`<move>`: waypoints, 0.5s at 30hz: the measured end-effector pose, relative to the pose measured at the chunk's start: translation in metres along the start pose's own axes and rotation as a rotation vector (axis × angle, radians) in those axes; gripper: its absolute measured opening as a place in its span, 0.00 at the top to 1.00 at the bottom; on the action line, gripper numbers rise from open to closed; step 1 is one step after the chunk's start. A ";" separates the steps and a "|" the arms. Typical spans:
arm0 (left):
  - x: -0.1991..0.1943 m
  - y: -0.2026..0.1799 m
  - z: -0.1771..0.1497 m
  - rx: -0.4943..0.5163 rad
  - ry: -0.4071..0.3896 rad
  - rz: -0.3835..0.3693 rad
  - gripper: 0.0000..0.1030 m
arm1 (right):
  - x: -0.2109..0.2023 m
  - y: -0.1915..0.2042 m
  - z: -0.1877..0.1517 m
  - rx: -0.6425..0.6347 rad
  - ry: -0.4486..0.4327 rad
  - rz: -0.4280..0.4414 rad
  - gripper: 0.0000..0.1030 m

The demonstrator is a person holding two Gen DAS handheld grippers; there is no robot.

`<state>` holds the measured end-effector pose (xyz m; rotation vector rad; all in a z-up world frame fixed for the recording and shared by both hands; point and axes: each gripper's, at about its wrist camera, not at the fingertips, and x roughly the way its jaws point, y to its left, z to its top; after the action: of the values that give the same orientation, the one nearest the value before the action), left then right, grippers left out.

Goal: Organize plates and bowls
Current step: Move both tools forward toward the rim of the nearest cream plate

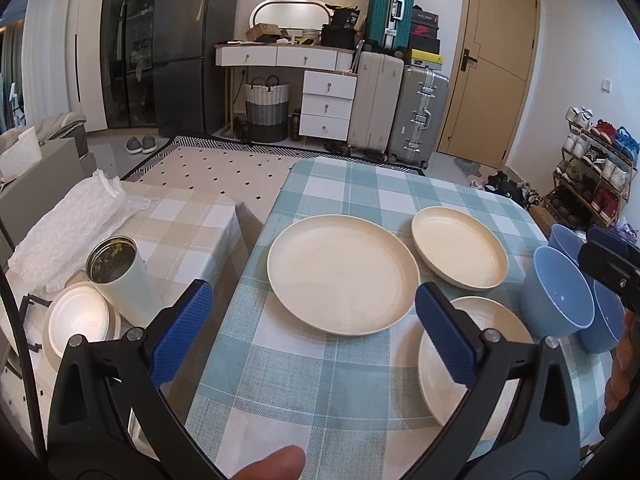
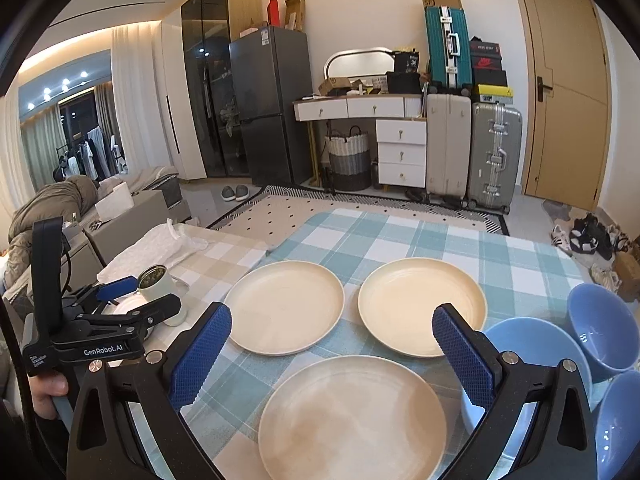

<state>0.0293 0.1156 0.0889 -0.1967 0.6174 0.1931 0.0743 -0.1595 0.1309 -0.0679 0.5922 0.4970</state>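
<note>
Left gripper [image 1: 314,322] and right gripper [image 2: 332,350] both hover wide open, empty; pinch the near plate [image 2: 352,416] by its rim, stack it mid-table.

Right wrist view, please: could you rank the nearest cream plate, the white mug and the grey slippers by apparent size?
1. Nearest cream plate, though nearness to the camera inflates it.
2. White mug.
3. Grey slippers, far off on the floor, so true size is unsure.
</note>
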 end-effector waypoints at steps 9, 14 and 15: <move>0.043 0.010 0.006 0.004 0.032 0.021 0.02 | 0.043 -0.009 0.001 0.009 0.053 0.015 0.00; 0.068 0.014 0.004 -0.001 0.064 0.022 0.02 | 0.068 -0.008 0.000 0.000 0.088 0.023 0.00; 0.072 0.016 0.005 -0.004 0.068 0.019 0.02 | 0.073 -0.008 -0.001 -0.001 0.096 0.023 0.00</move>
<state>0.0858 0.1403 0.0481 -0.2022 0.6863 0.2069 0.1298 -0.1358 0.0898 -0.0864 0.6871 0.5182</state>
